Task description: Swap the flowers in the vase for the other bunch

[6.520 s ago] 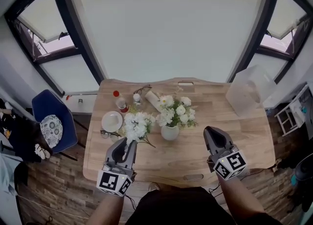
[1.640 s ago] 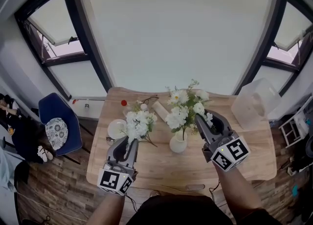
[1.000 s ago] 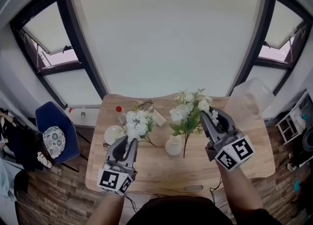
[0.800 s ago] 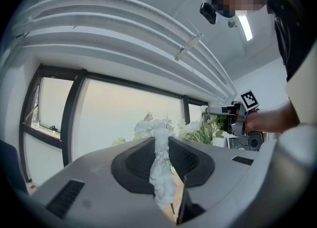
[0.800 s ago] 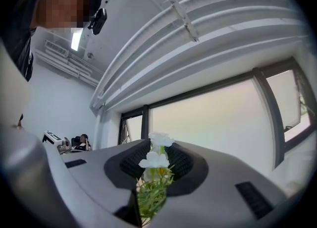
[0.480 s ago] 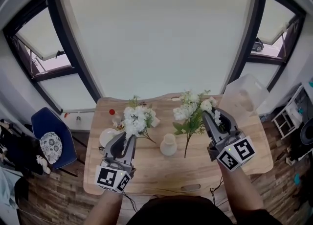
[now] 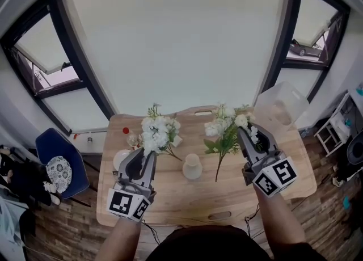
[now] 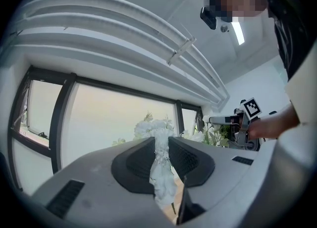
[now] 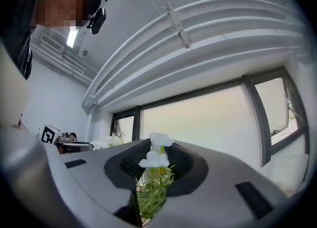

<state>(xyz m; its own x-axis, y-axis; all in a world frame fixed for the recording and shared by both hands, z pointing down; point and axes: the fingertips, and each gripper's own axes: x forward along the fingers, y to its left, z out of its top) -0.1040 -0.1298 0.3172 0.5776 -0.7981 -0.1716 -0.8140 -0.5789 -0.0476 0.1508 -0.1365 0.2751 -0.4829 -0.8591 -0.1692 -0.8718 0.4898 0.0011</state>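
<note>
clamping frilly white bunch [image 7: 155, 135] | leafy long-stemmed bunch [image 7: 224, 134] | rounded pale vase [image 7: 191, 167]

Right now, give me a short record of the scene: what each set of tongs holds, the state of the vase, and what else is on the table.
Left tongs: shut on the white bunch, held off the table
Right tongs: shut on the leafy bunch, stems hanging free
Vase: upright on the table between the two bunches, no flowers in it
Also on the table: plate at left, clear container at far right
Status: neither bunch is in the vase
</note>
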